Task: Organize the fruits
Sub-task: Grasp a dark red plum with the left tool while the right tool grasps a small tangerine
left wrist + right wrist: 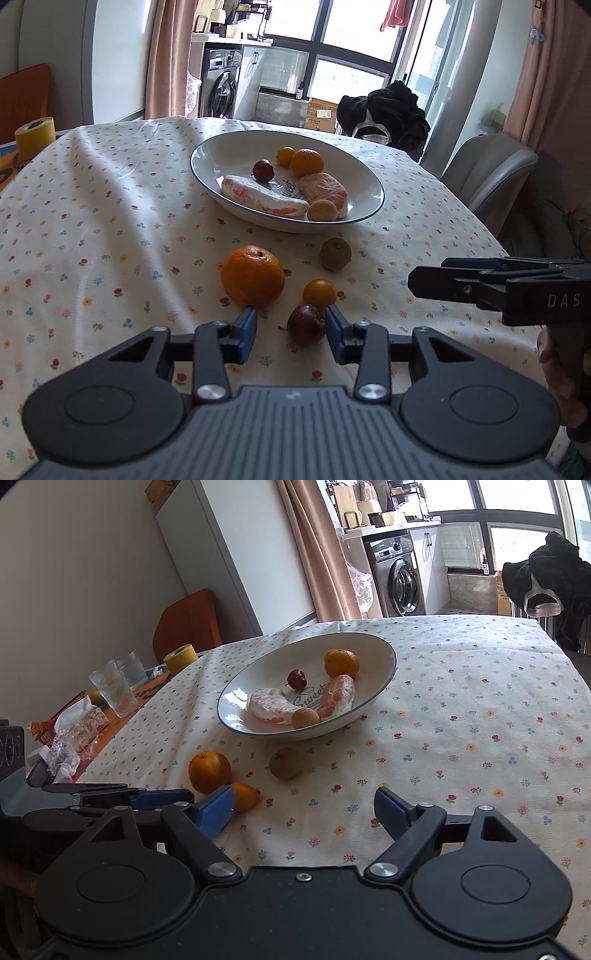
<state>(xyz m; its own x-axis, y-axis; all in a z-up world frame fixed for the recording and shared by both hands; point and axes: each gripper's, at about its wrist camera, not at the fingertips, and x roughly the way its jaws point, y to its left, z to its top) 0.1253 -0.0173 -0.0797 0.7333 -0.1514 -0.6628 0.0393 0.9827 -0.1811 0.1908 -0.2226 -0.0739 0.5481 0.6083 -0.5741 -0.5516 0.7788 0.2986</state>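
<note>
My left gripper (291, 322) hangs open low over the flowered tablecloth. A small dark red fruit (306, 324) lies between its blue pads, close to the right one. Just beyond lie a large orange (253, 276), a small yellow-orange fruit (319, 293) and a brown-green round fruit (335, 254). The white plate (229, 155) behind holds two peeled pomelo segments, an orange, a small red fruit and two small yellow ones. My right gripper (303, 806) is open and empty over bare cloth, to the right of the left gripper (173, 797). The dark red fruit is hidden in the right wrist view.
A yellow tape roll (180, 656), two glasses (112, 692) and crumpled wrappers (74, 727) sit at the table's left end. A grey chair (487, 170) stands at the right edge, and black clothing (388, 110) hangs beyond the far edge. A hand (561, 369) holds the right gripper.
</note>
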